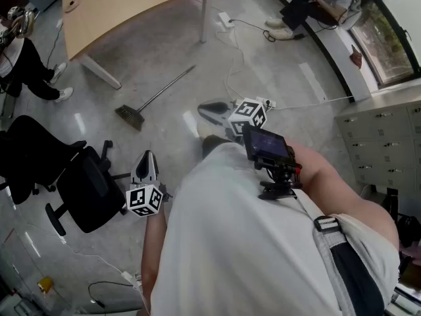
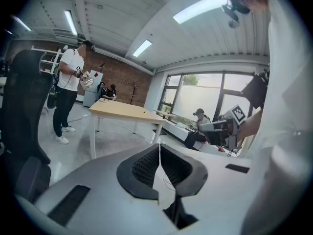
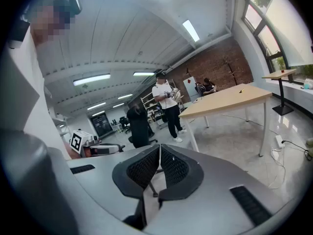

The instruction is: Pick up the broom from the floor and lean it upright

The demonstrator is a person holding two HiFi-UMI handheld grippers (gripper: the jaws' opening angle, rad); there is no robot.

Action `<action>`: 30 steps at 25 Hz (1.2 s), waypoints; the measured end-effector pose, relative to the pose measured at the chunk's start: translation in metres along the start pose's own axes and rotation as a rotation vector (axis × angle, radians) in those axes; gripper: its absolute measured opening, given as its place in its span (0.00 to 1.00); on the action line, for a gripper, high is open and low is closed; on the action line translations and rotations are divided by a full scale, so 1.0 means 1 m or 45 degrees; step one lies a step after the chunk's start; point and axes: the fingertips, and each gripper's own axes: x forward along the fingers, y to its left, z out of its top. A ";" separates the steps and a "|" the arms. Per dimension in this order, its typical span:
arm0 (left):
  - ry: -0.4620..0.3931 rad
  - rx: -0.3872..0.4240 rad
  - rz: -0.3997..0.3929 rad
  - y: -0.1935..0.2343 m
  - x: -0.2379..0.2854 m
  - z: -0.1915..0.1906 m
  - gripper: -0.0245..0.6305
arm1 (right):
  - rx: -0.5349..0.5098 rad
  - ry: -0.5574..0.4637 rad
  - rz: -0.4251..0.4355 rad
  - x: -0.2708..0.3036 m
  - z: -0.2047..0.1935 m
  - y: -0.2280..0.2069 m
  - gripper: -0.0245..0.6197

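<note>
Left claw: jaws pressed together, nothing between them; held low at the person's left side, just beside a black office chair.

Right claw: jaws likewise closed tight and empty; held ahead of the person's torso, blurred in the head view.

Broom: lying flat on the grey floor ahead of both claws and apart from each. Its bristle head is nearer the left claw. Its handle runs away toward the leg of the counter.

White cables: trailing over the floor right of the broom handle.

Drawer cabinet: at the right wall.

Standing person: far left, past the counter's end.
</note>
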 end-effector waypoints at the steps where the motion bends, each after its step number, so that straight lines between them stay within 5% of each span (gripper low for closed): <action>1: 0.009 -0.004 0.001 0.002 0.001 -0.002 0.06 | 0.003 -0.001 -0.001 0.003 0.001 -0.002 0.07; 10: 0.086 -0.011 0.027 0.024 0.039 -0.004 0.06 | 0.056 0.007 0.028 0.034 0.003 -0.041 0.07; 30: 0.281 0.153 -0.116 0.032 0.221 0.069 0.06 | 0.103 0.035 -0.026 0.059 0.051 -0.201 0.07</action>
